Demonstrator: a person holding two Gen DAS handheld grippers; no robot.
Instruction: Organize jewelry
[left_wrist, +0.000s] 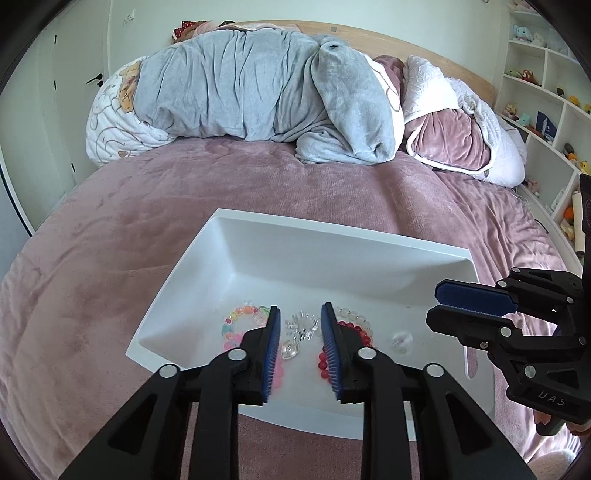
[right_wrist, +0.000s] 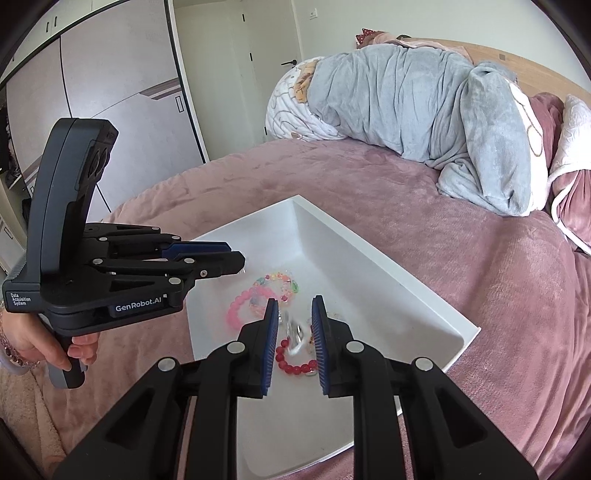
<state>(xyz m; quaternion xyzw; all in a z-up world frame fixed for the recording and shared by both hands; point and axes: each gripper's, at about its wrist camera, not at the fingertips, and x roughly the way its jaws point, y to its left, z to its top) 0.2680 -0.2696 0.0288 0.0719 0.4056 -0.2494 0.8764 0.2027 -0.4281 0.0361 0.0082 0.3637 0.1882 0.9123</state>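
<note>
A white tray (left_wrist: 258, 254) lies on the pink bed and holds several bead bracelets. A multicolour bracelet (left_wrist: 236, 319), a clear crystal piece (left_wrist: 301, 325), a red bead bracelet (left_wrist: 356, 330) and a clear bead (left_wrist: 400, 341) lie in it. My left gripper (left_wrist: 300, 314) is open and empty above the crystal piece. My right gripper (right_wrist: 294, 306) is open above the tray (right_wrist: 369, 266), with a blurred clear piece (right_wrist: 295, 334) between its fingers and the red bracelet (right_wrist: 291, 363) below. A pink bracelet (right_wrist: 240, 306) lies to the left. Each gripper shows in the other's view: right (left_wrist: 436, 302), left (right_wrist: 236, 254).
The pink bedspread (left_wrist: 110, 277) surrounds the tray. Grey and white bedding (left_wrist: 258, 92) is piled at the headboard. Shelves with toys (left_wrist: 546, 92) stand at the right. A wardrobe (right_wrist: 110, 74) and a door stand at the left.
</note>
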